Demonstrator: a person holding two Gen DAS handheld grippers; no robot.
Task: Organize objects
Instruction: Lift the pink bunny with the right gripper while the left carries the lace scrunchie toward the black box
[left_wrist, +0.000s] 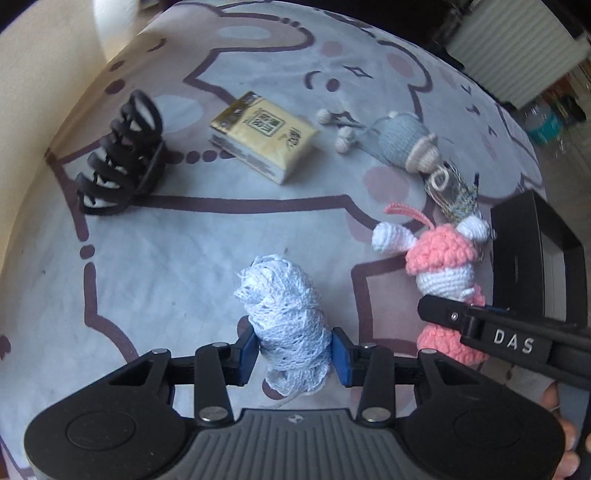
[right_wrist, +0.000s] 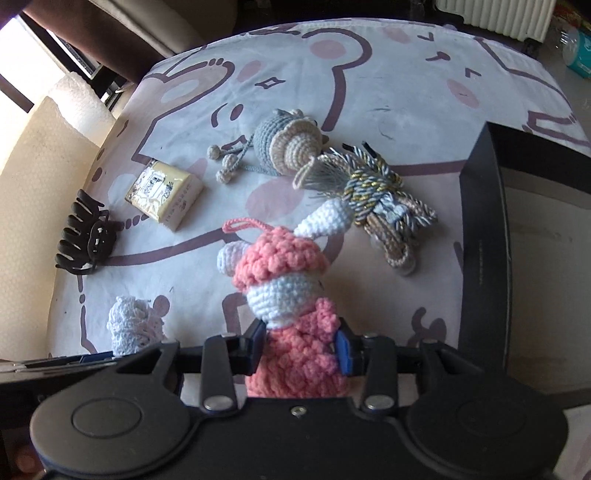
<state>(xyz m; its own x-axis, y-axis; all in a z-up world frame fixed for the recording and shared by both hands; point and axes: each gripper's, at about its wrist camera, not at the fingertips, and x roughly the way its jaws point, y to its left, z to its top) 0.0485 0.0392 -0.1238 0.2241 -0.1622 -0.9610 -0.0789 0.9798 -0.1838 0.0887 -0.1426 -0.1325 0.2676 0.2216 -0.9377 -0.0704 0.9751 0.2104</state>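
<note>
1. My left gripper (left_wrist: 294, 347) is clenched on one pale blue bundle of lacy crocheted yarn (left_wrist: 286, 306); both blue pads press its lower sides, and the bundle stands upright between them over the bear-print cloth (left_wrist: 184, 280).
2. My right gripper (right_wrist: 301, 345) is clenched on one pink and white crocheted doll (right_wrist: 284, 280), gripped at its pink lower body. The doll is upright, with two white ears and one pink hanging loop on top.
3. Count of loose items lying on the cloth: four.
   - One black plastic claw hair clip (left_wrist: 120, 155), far left, near the cloth edge.
   - One yellow printed tissue packet (left_wrist: 264, 136), just right of the clip, apart from it.
   - One grey and beige crocheted toy (right_wrist: 288, 138) with three beige bobbles on cords.
   - One bundle of twisted grey, gold and beige cord (right_wrist: 384, 199), touching the grey toy's beige end.
4. One black rectangular box (right_wrist: 480, 236) sits at the right edge of the cloth, beside the cord bundle.
</note>
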